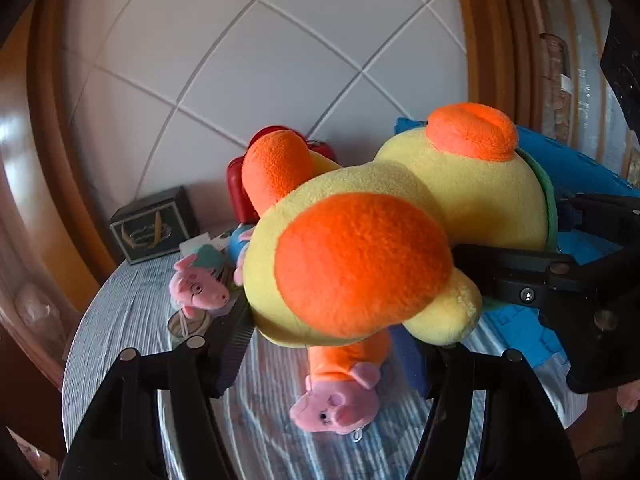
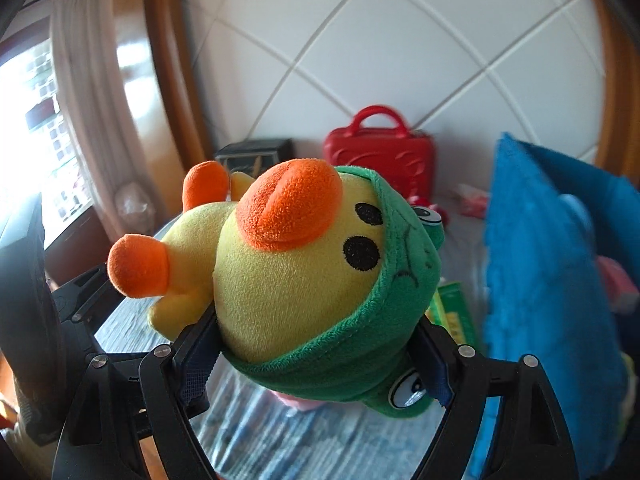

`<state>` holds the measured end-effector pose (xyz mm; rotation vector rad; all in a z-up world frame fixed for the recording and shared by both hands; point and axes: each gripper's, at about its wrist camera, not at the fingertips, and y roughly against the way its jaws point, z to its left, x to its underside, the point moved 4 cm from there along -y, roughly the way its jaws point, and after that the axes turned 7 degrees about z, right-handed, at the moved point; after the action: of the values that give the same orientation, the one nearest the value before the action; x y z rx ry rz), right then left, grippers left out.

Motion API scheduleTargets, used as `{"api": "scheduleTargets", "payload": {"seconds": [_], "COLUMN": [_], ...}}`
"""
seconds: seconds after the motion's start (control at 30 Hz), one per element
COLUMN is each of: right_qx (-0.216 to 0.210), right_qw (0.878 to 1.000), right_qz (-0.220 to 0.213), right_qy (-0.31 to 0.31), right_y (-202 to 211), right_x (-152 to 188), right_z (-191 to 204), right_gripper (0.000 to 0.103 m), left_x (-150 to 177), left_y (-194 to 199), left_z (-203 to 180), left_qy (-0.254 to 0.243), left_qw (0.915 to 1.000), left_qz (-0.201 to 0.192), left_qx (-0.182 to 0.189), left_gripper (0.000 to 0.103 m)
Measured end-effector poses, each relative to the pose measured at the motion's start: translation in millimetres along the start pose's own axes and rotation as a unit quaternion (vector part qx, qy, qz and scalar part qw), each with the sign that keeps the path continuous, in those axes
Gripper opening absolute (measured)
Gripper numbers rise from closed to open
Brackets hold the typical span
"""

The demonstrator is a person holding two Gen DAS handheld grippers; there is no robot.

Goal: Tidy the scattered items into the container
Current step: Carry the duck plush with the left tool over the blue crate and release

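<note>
The right gripper (image 2: 316, 364) clamps the yellow duck plush (image 2: 296, 276) by its green-hooded head, held above the striped table (image 2: 256, 424). Only the left wrist view shows the left gripper (image 1: 332, 356) spread wide beneath the duck's body, a pink pig plush (image 1: 336, 404) under the duck. Beside the duck stands the blue container (image 2: 548, 280); behind it, a red case (image 2: 380, 156).

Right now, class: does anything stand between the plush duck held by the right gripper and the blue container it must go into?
Nothing visible does. The duck, held in the right gripper, hangs beside the blue container; the green box lies lower, on the table.
</note>
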<state>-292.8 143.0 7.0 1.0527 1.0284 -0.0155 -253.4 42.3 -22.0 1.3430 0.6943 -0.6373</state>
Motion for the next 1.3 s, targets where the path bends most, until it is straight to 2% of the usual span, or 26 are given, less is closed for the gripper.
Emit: {"api": "scheduleTargets", "payload": {"seconds": [0.17,0.33,0.53,0.7,0.8,1.0,1.2,1.3], "right_qx": [0.050,0.091,0.124,0.123,0.117,0.111,0.136,0.140], "right_qw": [0.997,0.992,0.987,0.987,0.986,0.985,0.980,0.978], "right_qz": [-0.046,-0.075,-0.069,-0.048,-0.038,-0.023,-0.018,-0.025], "right_qy": [-0.034,-0.054,-0.075,-0.097,-0.109,-0.132,-0.145,-0.150], "right_y": [75,133,178,194,197,186,181,185], "right_x": [13,30,54,77,88,100,108,108], "right_z": [-62,-134,-239,-316,-349,-383,-401,-404], "right_gripper": [0.084,0.084,0.084,0.085,0.086,0.089,0.092,0.100], "left_x": [-40,-78,-107,-113,-106,-102,-97,-98], "left_y": [23,31,13,-11,-21,-38,-44,-43], "left_z": [-80,-177,-293,-361,-391,-423,-439,-431], "left_qy": [-0.043,-0.065,-0.069,-0.061,-0.060,-0.060,-0.062,-0.059], "left_qw": [0.9979,0.9946,0.9923,0.9906,0.9903,0.9884,0.9886,0.9890], "left_qz": [-0.035,-0.048,-0.018,0.023,0.040,0.070,0.085,0.089], "left_qx": [0.033,0.065,0.101,0.120,0.119,0.120,0.108,0.103], "left_gripper": [0.064,0.064,0.064,0.064,0.064,0.064,0.066,0.066]}}
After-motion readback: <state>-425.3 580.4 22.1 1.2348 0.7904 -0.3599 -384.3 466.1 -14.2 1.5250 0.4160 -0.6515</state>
